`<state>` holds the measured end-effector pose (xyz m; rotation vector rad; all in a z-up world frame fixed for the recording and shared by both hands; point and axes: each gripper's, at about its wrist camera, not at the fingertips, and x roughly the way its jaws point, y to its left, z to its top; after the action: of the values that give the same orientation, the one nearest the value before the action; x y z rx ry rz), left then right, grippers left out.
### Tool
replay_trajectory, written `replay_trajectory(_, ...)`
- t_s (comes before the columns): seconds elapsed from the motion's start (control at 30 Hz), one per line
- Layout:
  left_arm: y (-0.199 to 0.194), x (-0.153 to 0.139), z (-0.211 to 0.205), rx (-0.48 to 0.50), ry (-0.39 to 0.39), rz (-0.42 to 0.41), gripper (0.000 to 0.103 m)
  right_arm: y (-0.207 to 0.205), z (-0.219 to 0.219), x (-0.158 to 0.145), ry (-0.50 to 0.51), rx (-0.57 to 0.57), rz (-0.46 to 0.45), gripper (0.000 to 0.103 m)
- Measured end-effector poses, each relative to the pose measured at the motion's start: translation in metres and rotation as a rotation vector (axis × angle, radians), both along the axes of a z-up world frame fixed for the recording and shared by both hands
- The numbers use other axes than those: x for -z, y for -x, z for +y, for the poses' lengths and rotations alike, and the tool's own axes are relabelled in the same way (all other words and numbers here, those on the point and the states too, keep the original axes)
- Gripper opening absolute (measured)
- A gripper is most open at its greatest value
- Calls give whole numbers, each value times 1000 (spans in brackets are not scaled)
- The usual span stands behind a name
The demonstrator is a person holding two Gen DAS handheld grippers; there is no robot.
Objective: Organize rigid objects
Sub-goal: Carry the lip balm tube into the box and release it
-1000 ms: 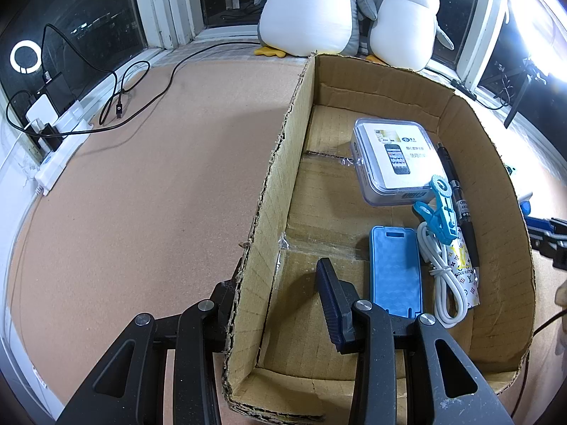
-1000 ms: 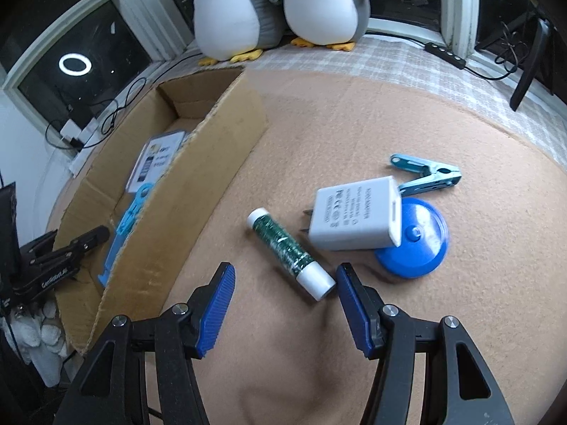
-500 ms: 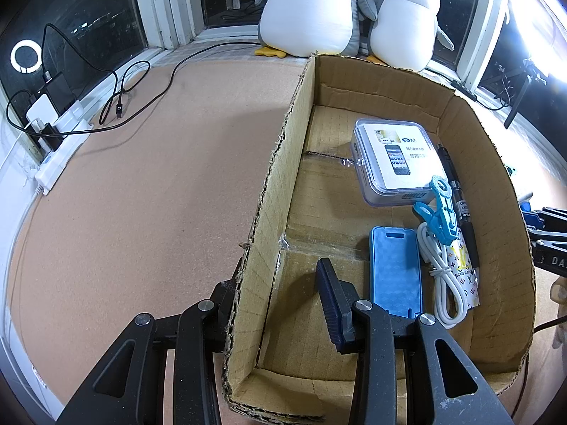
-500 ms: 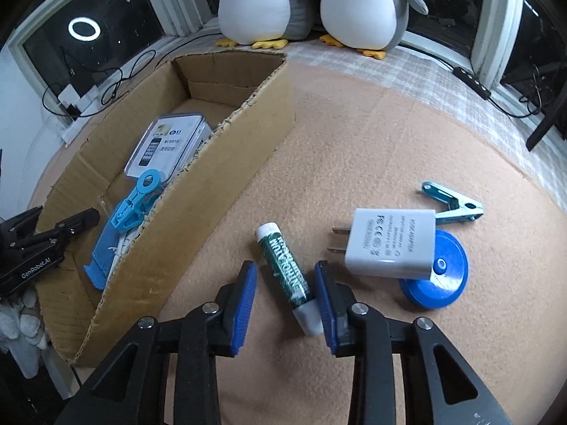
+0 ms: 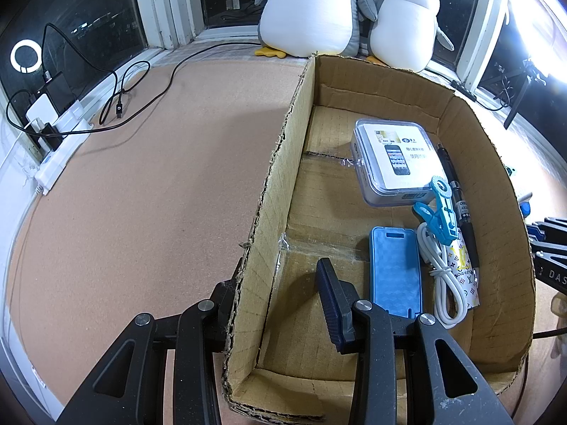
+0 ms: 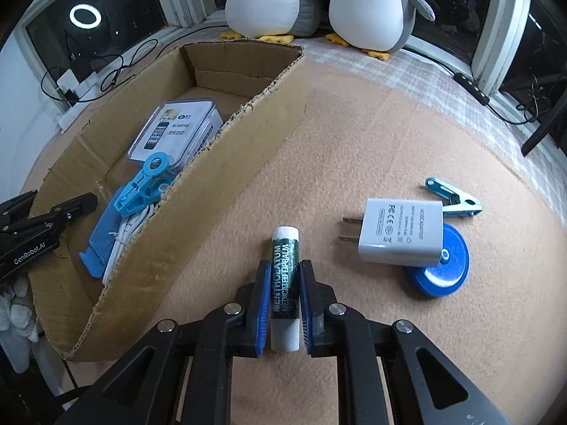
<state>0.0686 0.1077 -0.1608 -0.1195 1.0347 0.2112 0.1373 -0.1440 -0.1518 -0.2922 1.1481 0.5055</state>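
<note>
My right gripper (image 6: 285, 287) is shut on a green lip balm tube (image 6: 284, 276) lying on the brown mat, right of the cardboard box (image 6: 226, 163). A white charger plug (image 6: 400, 235), a blue round disc (image 6: 448, 272) and a teal clip (image 6: 453, 198) lie to its right. My left gripper (image 5: 273, 301) straddles the box's left wall (image 5: 276, 191), jaws open wide, one finger inside and one outside. The box holds a clear case (image 5: 393, 159), a blue phone stand (image 5: 395, 272), a blue clip (image 5: 439, 209), a white cable (image 5: 443, 283) and a black pen (image 5: 460, 205).
Two plush penguins (image 6: 319, 0) sit at the far edge by the windows. Black cables (image 5: 134, 81) and a power strip (image 5: 56, 148) lie at the left edge of the mat. A cable switch (image 6: 471, 85) lies at the far right.
My right gripper moved forward over the lip balm and closed on it. The left gripper and the box stayed still.
</note>
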Motion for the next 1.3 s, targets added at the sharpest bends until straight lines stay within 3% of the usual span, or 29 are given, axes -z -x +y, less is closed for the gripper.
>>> replay_trajectory(0.23,0,0,0,1,0,0,40,6,-19,-2,-114,111,44,14)
replay_trajectory(0.67,0,0,-1,-1,1,-1,40,15,-22,-33,-147,134,-19,14)
replay_trajectory(1.0,0,0,-1,-1,1,-2,40,19,23,-77,-230,26,-68,14)
replay_trajectory(1.3,0,0,-1,-1,2,-2,40,22,75,-68,-220,-66,-45,14)
